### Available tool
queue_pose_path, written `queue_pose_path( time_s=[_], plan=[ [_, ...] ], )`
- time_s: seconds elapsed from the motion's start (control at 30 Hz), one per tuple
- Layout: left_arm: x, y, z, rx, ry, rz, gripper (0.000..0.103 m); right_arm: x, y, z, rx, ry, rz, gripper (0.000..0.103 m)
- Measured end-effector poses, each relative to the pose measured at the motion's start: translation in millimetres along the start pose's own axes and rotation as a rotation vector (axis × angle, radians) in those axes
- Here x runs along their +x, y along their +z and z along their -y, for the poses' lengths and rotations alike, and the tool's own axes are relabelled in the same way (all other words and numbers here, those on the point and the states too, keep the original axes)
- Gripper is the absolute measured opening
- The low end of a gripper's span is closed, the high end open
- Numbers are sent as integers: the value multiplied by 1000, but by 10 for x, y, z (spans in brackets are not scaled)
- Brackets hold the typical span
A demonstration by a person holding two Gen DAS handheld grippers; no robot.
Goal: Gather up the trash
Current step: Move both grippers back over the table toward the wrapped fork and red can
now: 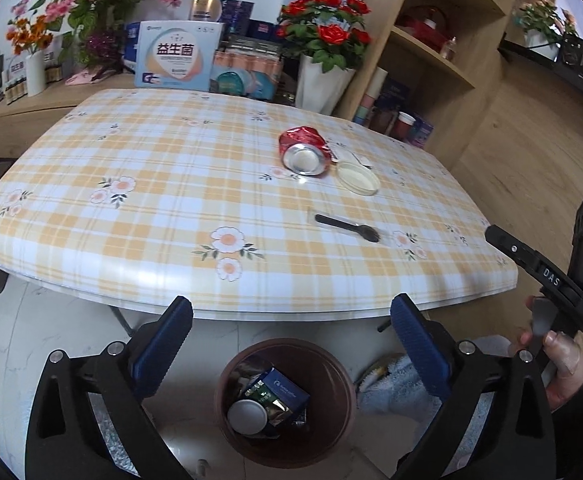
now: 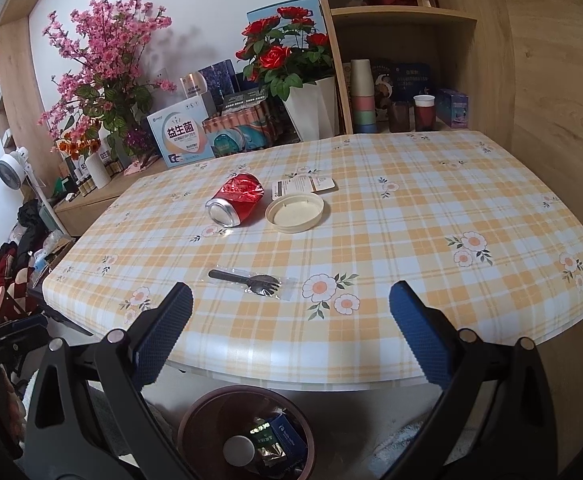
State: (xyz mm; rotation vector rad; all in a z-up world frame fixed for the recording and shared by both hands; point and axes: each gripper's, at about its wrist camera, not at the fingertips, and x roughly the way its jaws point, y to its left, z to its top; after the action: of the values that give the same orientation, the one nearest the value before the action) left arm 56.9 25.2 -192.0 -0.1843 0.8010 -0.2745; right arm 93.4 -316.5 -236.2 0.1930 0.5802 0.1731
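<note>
A crushed red can (image 1: 304, 151) (image 2: 235, 199) lies on its side on the checked tablecloth (image 1: 163, 200) (image 2: 431, 216). Beside it are a cream round lid (image 1: 357, 177) (image 2: 294, 211), a small white paper label (image 2: 303, 184) and a black plastic fork in a clear wrapper (image 1: 346, 227) (image 2: 247, 278). A brown bin (image 1: 285, 402) (image 2: 246, 436) with wrappers and a white lid inside stands on the floor below the table's front edge. My left gripper (image 1: 291, 330) is open and empty above the bin. My right gripper (image 2: 290, 320) is open and empty at the table edge; it also shows in the left wrist view (image 1: 547, 276).
Boxes (image 1: 173, 56) (image 2: 179, 136), flower vases (image 1: 323, 80) (image 2: 311, 108) and a wooden shelf (image 1: 443, 60) (image 2: 403, 80) with cups stand behind the table. A fan (image 2: 11, 172) and clutter are at the far left. A light cloth (image 1: 391, 380) lies on the floor by the bin.
</note>
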Motion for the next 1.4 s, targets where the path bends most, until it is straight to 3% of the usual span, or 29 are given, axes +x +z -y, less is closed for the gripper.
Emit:
queue_pose_path(
  time_s=[0.2,0.5,0.97,1.03,1.3,1.4],
  plan=[
    [-5,34,-132,-5,30,11,97,116,-64,-21,-41,-9,-43,97],
    [66,125,-378,-58,59,15,97,461,-81,-83,-131,48,-132,97],
    [353,324,-601,-48,86,35,97,1452,174,-446,-355,161,-299,95],
    [406,348,-616,-44,90,37,97,1568,191,-472,-367,166,-326,89],
    [600,398,-697,-66,85,33,97,1966,211,-585,-453,193,-417,81],
    [635,394,-719,-66,79,30,97,2059,202,-599,-458,196,-448,71]
  ],
)
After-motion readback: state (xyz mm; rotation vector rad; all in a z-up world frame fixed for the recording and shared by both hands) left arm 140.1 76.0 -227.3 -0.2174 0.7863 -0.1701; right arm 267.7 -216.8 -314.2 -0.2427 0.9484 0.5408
